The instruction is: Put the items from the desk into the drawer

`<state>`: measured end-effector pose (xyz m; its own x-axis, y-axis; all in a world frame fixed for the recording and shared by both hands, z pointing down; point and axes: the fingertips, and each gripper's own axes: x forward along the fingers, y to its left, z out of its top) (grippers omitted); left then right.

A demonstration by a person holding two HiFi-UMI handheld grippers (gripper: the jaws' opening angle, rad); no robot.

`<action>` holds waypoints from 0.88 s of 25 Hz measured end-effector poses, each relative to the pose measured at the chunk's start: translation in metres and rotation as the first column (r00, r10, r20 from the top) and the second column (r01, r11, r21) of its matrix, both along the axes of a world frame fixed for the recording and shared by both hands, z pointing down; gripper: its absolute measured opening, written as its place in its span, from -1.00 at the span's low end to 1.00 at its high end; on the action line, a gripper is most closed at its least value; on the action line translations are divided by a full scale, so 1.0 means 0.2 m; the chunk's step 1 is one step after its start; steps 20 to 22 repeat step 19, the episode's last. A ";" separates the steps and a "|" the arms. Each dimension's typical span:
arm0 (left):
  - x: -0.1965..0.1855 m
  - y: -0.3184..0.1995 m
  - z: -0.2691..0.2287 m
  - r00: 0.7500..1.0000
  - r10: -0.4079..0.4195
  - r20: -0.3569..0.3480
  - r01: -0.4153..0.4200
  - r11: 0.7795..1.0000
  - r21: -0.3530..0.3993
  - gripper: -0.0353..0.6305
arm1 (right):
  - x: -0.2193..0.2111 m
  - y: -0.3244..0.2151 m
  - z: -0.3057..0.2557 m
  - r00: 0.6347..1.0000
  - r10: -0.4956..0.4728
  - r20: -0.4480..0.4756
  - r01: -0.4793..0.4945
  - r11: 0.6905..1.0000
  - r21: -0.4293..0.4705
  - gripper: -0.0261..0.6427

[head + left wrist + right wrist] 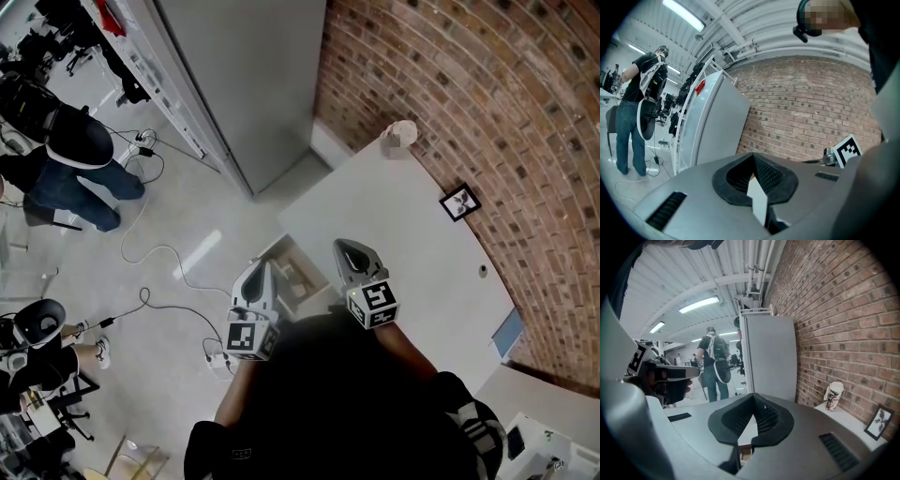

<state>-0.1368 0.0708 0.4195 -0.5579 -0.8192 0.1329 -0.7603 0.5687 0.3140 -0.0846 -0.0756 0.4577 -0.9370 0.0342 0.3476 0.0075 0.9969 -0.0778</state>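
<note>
Seen from the head view, a white desk (412, 244) stands against the brick wall. On it are a paper cup (401, 137) at the far corner, a small black picture frame (459, 202) by the wall and a tiny dark item (483, 271). An open drawer (292, 272) with a pale wood inside sits at the desk's left edge. My left gripper (261, 269) hovers over the floor just left of the drawer, jaws shut and empty. My right gripper (346, 247) hangs above the desk's near left part, also shut and empty. The right gripper view shows the cup (833, 396) and frame (878, 422) ahead.
A tall grey cabinet (244, 84) stands beyond the desk. A person (80, 155) stands on the floor at far left, near chairs. Cables (159, 253) and a power strip (217, 361) lie on the floor left of the drawer. The brick wall (487, 103) bounds the desk's right side.
</note>
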 end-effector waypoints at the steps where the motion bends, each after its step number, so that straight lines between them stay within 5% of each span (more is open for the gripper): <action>1: 0.00 0.01 0.00 1.000 -0.003 0.000 0.003 1.000 -0.003 -0.91 | 0.00 0.00 0.00 1.000 -0.001 0.000 0.001 1.000 0.001 -0.92; 22: 0.07 0.08 -0.01 1.000 -0.007 0.003 0.007 1.000 0.008 -0.91 | 0.05 0.07 0.00 1.000 -0.011 -0.005 0.011 1.000 0.007 -0.92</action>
